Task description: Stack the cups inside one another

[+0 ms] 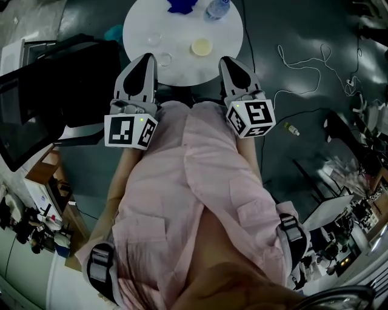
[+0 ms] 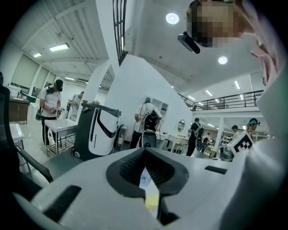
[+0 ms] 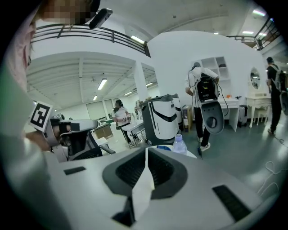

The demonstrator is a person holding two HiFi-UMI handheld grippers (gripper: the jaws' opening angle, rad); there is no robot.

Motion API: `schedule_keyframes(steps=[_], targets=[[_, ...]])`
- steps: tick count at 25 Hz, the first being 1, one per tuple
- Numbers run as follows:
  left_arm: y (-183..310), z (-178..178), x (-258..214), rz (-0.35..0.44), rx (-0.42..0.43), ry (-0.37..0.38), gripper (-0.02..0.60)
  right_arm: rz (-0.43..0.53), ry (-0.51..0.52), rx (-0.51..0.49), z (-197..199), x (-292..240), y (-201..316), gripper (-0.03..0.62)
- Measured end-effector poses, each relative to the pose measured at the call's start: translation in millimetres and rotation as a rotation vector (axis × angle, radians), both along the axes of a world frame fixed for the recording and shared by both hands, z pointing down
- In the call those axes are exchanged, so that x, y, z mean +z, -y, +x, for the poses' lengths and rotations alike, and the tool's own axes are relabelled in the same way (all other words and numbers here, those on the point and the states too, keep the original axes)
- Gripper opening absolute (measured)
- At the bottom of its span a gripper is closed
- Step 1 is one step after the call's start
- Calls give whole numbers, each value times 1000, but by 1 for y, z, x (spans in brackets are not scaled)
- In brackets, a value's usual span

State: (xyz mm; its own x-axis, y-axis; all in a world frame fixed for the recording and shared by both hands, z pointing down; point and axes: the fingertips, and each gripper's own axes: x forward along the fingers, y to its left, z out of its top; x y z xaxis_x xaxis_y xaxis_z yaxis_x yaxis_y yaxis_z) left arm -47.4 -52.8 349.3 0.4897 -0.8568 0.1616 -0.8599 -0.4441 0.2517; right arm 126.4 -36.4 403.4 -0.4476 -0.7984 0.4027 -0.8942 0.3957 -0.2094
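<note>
Left tongs [image 1: 144, 59] and right tongs [image 1: 228, 60] were held closed and empty at the tabletop's [image 1: 188, 69] near edge. Clear cups [image 1: 154, 38] and a yellow cup [image 1: 201, 46] stood apart on it. They were judged light, thin and slippery, best pinched gently at the rim.

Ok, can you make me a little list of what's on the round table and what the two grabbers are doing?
table: round white table
cup one: far clear cup, standing alone
cup two: near clear cup, standing alone
cup three: yellowish cup, standing alone
extras: water bottle and blue thing at the far edge
left gripper: shut, holding nothing
right gripper: shut, holding nothing
stacking: no cups stacked
</note>
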Motion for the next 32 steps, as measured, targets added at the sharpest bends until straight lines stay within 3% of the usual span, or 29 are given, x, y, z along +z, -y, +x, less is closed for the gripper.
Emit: schedule_keyframes(steps=[9, 14, 28, 32], targets=[[2, 12, -4, 24, 29, 13, 15, 22, 39, 23, 6, -1, 10, 35], [0, 9, -4, 17, 16, 19, 15, 23, 2, 3, 9, 5, 17, 37], [-6, 12, -8, 22, 9, 50, 15, -65, -80, -28, 12, 60, 52, 38], [-6, 13, -11, 30, 16, 54, 15, -105, -98, -55, 4, 80, 60, 86]])
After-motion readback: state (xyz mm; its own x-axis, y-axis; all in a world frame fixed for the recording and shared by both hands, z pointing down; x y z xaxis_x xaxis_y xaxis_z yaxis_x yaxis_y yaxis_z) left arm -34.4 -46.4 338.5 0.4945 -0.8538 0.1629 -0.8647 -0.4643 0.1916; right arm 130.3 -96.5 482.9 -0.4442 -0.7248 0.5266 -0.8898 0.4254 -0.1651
